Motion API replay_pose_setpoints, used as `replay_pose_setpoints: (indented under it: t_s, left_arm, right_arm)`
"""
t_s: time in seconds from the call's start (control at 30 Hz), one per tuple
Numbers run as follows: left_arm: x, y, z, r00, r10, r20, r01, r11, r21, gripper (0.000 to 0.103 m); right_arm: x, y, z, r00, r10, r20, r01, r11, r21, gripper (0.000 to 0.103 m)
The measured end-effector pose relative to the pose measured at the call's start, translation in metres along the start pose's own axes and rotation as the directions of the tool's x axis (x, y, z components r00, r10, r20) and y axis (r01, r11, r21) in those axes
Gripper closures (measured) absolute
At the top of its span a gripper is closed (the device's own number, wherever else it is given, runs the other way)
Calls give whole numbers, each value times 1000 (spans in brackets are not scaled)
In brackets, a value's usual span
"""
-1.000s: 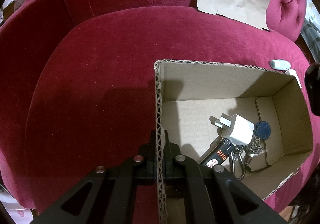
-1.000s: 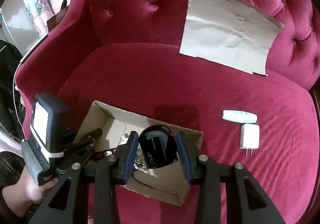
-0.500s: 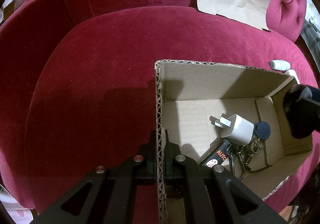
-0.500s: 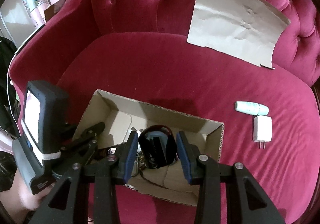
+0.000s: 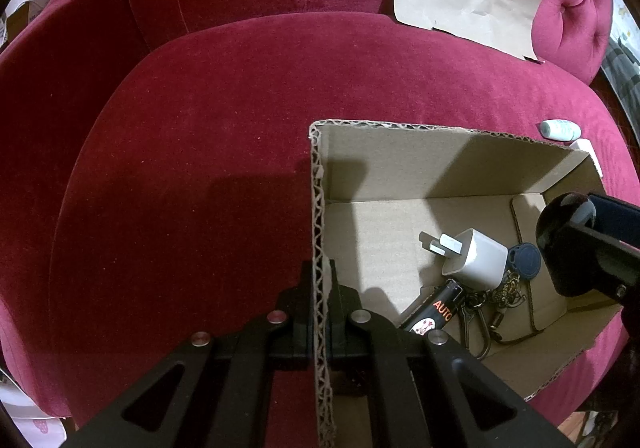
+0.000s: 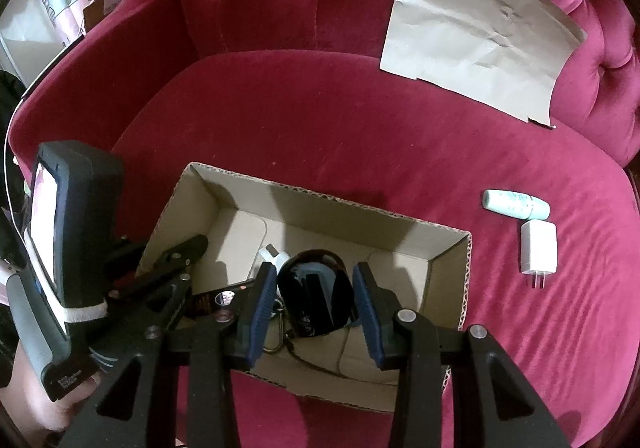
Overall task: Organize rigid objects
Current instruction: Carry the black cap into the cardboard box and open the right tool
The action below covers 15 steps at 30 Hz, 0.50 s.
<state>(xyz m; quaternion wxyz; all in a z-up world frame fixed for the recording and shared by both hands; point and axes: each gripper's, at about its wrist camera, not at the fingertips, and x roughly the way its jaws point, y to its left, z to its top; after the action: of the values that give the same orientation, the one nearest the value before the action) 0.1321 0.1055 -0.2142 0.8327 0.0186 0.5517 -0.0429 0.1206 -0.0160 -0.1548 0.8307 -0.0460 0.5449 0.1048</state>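
Jaws gripping one box, two chargers

Both views dimly lit, strong fisheye bending with black vignetted corners, hard shadows cast inside the cardboard box toward 9 o'clock, daylight glare seen at 10 o'clock, sheen caught on the velvet sofa, focus kept sharp centrally.

Black claw frames w/ silver screws, blue pads on right.
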Motion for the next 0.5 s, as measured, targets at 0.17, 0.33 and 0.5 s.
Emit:
replay_pose_setpoints:
  t_s: [0.17, 0.33, 0.5]
  left_arm:
    - [0, 0, 0, 1000, 1, 0, -1, 1000, 1, 100]
    - [0, 0, 0, 1000, 2, 0, -2, 1000, 3, 100]
    - [-1, 0, 0, 1000, 1, 1, -1, 1000, 2, 100]
  right_arm:
    - [-1, 0, 1, 1000, 7, 6, -7, 1000, 5, 61]
    - [-3, 0, 1, 1000, 18, 22, -18, 1000, 2, 60]
    - [-6, 2, 2, 999, 18, 37, -18, 1000, -3, 47]
